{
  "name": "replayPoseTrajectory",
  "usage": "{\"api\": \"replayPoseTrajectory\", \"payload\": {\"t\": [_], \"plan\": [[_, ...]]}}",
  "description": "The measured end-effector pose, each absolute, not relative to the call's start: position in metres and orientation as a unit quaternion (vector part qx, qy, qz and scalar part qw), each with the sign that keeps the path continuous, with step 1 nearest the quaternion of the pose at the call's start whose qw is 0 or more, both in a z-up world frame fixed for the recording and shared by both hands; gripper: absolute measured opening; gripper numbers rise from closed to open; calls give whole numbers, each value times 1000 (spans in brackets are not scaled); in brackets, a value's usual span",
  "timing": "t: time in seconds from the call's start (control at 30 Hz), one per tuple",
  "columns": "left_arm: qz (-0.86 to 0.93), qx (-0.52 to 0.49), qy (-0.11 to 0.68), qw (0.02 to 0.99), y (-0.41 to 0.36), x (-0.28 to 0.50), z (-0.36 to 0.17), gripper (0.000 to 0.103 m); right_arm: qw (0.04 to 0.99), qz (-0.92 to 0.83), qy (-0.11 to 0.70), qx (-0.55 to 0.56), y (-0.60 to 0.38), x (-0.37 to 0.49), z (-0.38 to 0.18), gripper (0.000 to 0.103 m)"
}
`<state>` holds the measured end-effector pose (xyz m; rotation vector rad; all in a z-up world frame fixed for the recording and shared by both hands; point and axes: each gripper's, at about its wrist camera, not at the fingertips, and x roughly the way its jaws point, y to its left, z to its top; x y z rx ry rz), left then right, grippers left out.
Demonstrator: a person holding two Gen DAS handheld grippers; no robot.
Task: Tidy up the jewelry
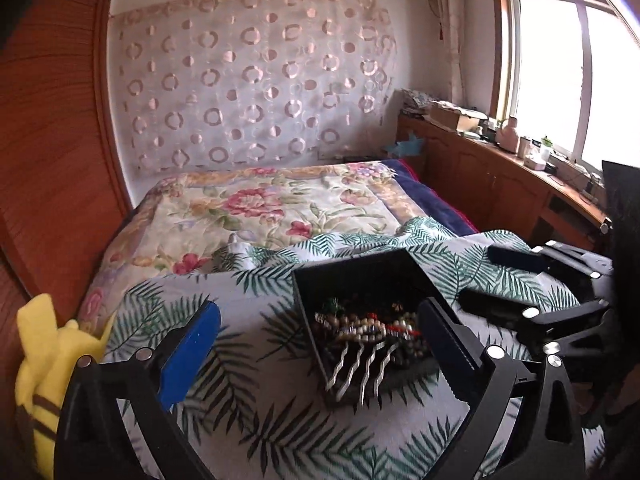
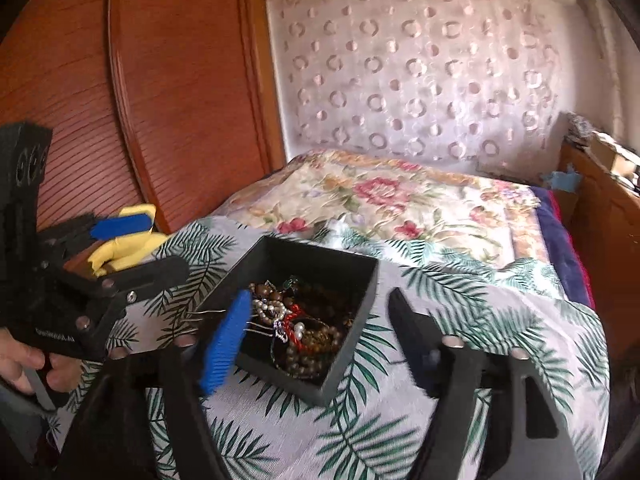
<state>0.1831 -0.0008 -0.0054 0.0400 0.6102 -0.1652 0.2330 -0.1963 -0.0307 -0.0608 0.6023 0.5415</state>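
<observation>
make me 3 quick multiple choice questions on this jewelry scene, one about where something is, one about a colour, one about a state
1. Where is the jewelry?
A. inside the black box
B. spread over the floral quilt
C. on the windowsill

2. What colour is the plush toy at the edge of the bed?
A. red
B. yellow
C. white

3. How is the left gripper?
A. shut on a necklace
B. shut on the box
C. open, holding nothing

Answers:
1 A, the beads and the silver hair comb lie piled in the box on the leaf-print cloth.
2 B, its body is bright yellow with brown stripes.
3 C, its jaws stand wide apart with nothing between them; the right gripper is open too.
</observation>
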Motion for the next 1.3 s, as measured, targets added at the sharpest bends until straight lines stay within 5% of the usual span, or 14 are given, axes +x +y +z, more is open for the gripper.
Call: {"api": "replayPoseTrajectory", "payload": {"t": [0.23,1.3], "plan": [[-58,27,284,957,-2,134,-2,95,942,222,250,-5,-219,180,-12,100],[-21,11,238,971,8,52,18,95,969,141,200,14,-251,86,-4,101]]}}
